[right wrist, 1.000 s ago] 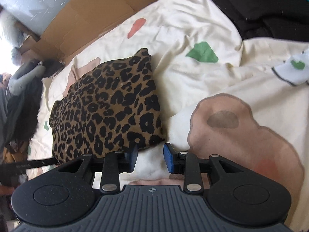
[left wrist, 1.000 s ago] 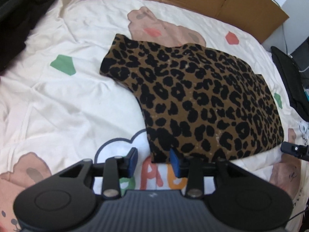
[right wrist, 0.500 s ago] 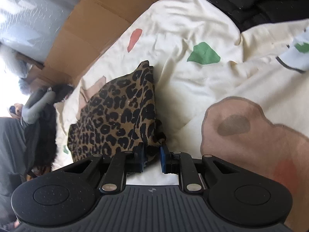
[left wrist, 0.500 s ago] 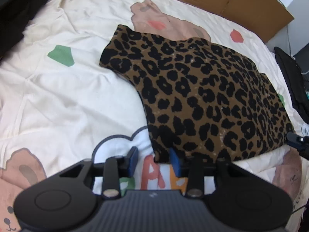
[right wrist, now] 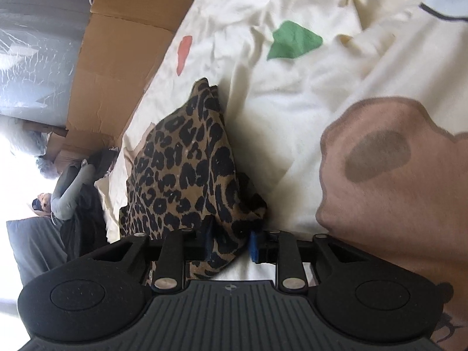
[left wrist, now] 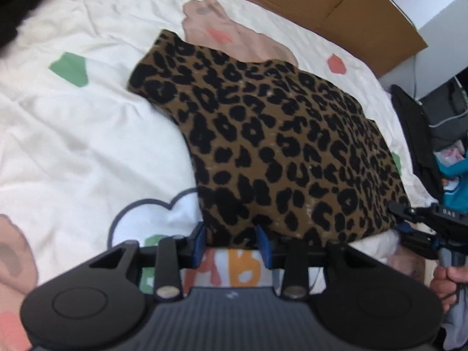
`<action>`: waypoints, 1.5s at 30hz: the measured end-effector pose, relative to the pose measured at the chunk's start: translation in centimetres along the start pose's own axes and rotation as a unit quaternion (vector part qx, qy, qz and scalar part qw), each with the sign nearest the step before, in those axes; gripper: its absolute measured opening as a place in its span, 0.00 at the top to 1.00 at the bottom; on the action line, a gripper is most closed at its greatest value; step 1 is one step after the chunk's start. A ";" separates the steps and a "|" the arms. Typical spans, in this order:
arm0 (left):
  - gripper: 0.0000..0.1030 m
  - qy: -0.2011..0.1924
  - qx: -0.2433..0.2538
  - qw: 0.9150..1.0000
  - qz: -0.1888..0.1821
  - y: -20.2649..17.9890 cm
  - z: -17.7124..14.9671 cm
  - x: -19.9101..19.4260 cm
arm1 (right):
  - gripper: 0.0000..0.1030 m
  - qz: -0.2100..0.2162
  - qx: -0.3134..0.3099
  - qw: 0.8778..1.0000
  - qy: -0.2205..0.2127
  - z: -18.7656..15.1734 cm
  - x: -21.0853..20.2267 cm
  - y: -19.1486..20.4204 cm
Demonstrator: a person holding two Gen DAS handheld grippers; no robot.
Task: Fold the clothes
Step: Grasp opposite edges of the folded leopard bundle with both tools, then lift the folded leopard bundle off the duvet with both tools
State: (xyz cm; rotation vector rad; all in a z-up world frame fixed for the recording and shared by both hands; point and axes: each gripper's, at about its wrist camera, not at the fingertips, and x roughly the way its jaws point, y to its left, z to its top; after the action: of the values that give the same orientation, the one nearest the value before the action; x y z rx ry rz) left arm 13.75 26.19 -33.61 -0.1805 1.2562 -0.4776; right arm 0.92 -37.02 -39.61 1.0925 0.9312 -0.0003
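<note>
Both hand-held grippers now on the near hem of the leopard-print garment — lift for the fold looks imminent.

A second ago my right hand-held gripper (right wrist: 229,241) stood beside the leopard-print garment (left wrist: 280,152) with nothing between its pads; now a bunched corner of the cloth fills the gap, and the jaws are opening slightly after a tight pinch, though the pads look to be gripping it. My left hand-held gripper (left wrist: 231,241) has barely shifted — partly open, the hem sits between its pads, but I cannot tell whether they press on it. The garment lies flat mid-bed on the cartoon-print bedsheet (left wrist: 87,146), short of the far edge by the cardboard (left wrist: 336,3). I judge both near corners nearly secured; the right grip may need re-tightening before lifting.
</note>
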 end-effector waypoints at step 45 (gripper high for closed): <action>0.95 0.128 -0.020 0.988 -0.086 -4.2 0.1 2.1 | 0.92 -0.007 -0.096 0.994 -0.054 7.1 -3.0 3.6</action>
State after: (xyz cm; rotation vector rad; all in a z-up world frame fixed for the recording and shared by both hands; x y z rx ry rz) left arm 13.24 21.47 -33.79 -0.2691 1.5102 -0.6412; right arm 5.12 -41.92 -34.01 0.8980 0.8236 0.0182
